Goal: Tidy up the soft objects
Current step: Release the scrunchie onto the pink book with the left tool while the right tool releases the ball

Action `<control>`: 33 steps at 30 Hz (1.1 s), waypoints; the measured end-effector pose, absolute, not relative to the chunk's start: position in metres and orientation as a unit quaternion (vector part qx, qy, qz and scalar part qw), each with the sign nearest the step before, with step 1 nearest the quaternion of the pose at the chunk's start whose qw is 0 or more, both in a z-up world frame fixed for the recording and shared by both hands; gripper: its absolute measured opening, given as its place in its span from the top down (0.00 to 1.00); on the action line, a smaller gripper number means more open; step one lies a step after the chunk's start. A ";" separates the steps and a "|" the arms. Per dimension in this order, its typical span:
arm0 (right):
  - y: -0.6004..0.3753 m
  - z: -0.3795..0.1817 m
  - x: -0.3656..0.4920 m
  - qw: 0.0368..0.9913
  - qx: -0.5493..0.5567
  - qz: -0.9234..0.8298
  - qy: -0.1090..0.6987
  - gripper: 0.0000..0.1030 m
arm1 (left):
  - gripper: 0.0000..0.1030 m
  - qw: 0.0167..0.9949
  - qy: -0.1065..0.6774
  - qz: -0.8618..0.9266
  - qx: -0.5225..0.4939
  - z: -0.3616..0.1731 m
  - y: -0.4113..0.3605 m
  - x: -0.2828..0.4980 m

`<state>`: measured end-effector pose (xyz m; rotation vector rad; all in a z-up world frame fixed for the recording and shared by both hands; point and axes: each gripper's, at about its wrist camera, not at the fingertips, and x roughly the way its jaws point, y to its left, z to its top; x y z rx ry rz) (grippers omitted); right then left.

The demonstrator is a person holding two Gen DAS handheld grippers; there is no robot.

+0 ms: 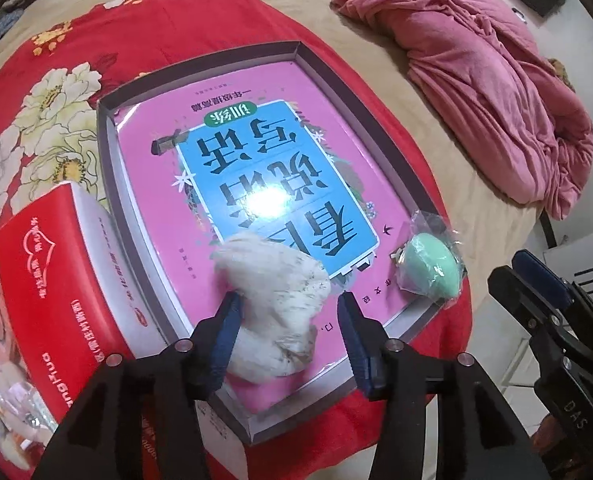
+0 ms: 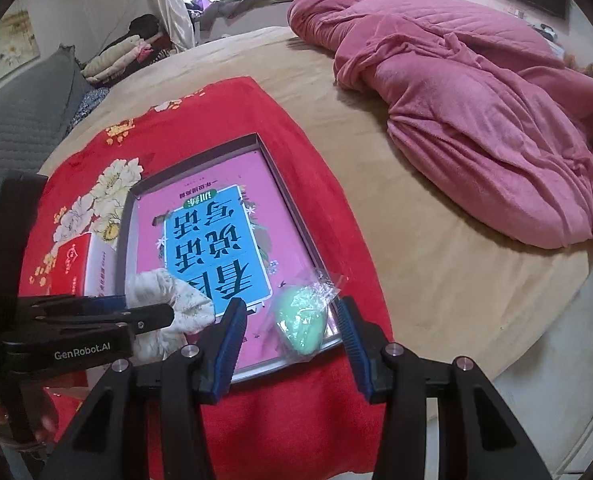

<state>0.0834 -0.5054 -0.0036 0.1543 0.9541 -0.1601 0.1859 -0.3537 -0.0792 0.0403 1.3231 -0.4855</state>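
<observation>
Printed "GenRobot.AI" in white on black left gripper (image 2: 152, 316) body, left of right jaws; "DAS" on black right gripper (image 1: 536, 276) arm.

I am seeing open room over the far half of the shallow tray (image 1: 308, 50): the pink book (image 1: 256, 128) lying in it is bare there. Nearer me, the white cloth bundle (image 1: 280, 304) is sitting on the book, and the green wrapped ball (image 1: 430, 268) is crowding the tray's right near corner. On the left, the red box (image 1: 52, 264) is standing right against the tray wall, blocking that side. To the right, tan bed sheet (image 2: 436, 280) is lying free up to the heaped pink quilt (image 2: 476, 120).
</observation>
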 end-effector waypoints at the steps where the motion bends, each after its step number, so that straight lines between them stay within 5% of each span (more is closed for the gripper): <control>1: -0.505 -0.003 0.083 0.883 0.075 -0.077 0.457 0.55 | 0.49 0.762 0.608 -0.222 0.021 -0.078 -0.353 0.186; 18: -0.488 0.026 0.071 0.893 0.065 -0.079 0.438 0.54 | 0.30 0.787 0.565 -0.246 0.021 -0.021 -0.330 0.161; 33: -0.452 0.078 0.074 0.892 0.051 -0.075 0.442 0.53 | 0.28 0.804 0.545 -0.237 -0.004 0.036 -0.265 0.149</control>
